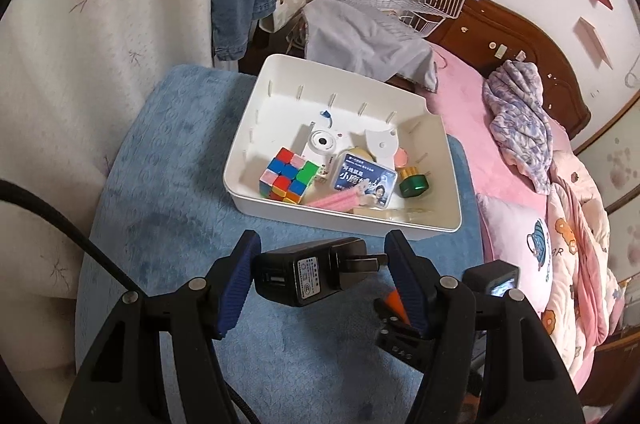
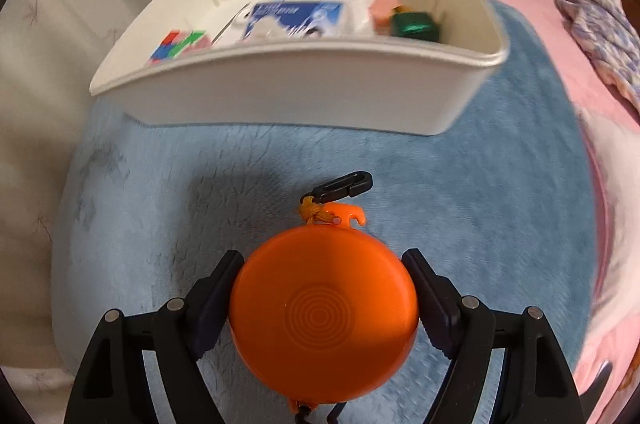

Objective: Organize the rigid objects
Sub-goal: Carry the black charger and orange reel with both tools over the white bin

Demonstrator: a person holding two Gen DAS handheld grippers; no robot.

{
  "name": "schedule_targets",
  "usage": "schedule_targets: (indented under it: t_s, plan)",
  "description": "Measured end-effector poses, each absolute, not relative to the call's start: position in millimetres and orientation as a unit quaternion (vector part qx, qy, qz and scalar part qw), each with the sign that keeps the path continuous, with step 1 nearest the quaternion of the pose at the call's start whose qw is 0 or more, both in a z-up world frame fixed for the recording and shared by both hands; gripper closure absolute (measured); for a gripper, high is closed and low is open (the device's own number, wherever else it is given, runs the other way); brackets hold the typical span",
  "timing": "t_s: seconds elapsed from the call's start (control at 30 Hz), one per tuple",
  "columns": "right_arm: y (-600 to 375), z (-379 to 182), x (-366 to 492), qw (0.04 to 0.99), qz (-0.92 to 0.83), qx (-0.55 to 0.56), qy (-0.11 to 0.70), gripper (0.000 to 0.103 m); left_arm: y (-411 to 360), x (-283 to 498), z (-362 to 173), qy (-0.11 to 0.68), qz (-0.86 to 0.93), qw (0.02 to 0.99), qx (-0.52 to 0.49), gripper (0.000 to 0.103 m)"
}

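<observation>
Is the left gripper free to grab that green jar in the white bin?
Probably not yet: the left gripper already clamps a black charger plug. The green jar lies uncovered in the white bin.

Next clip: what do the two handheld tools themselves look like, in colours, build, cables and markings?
Both are black plastic frames with triangular cut-outs and round silver pivot pins. The left tool has ribbed blue pads on its fingers, and a black braided cable sweeps past its left side. The right tool has dark, navy-looking pads. No hands, sleeves or printed markings are visible on either.
</observation>
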State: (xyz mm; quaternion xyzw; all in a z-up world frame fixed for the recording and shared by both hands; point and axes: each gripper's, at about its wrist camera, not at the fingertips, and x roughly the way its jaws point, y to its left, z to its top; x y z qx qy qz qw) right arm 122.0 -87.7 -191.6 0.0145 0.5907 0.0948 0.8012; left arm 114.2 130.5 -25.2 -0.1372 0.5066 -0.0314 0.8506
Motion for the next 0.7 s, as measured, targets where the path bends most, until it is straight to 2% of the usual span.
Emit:
schedule_targets:
  t_s: [0.4,0.7]
  plan:
    - [-104.0,-122.4,132.5,0.852,0.047,0.026,0.521,0.022,125.2,144.8,-17.1,0.493,-0.072,0.858,-0.123,0.035]
    - [-107.6,-78.2,156.9,0.902,0.0,0.025,0.431,0.022,135.4,186.3,-12.2,0.465,-0.098,0.873,-0.11,0.035]
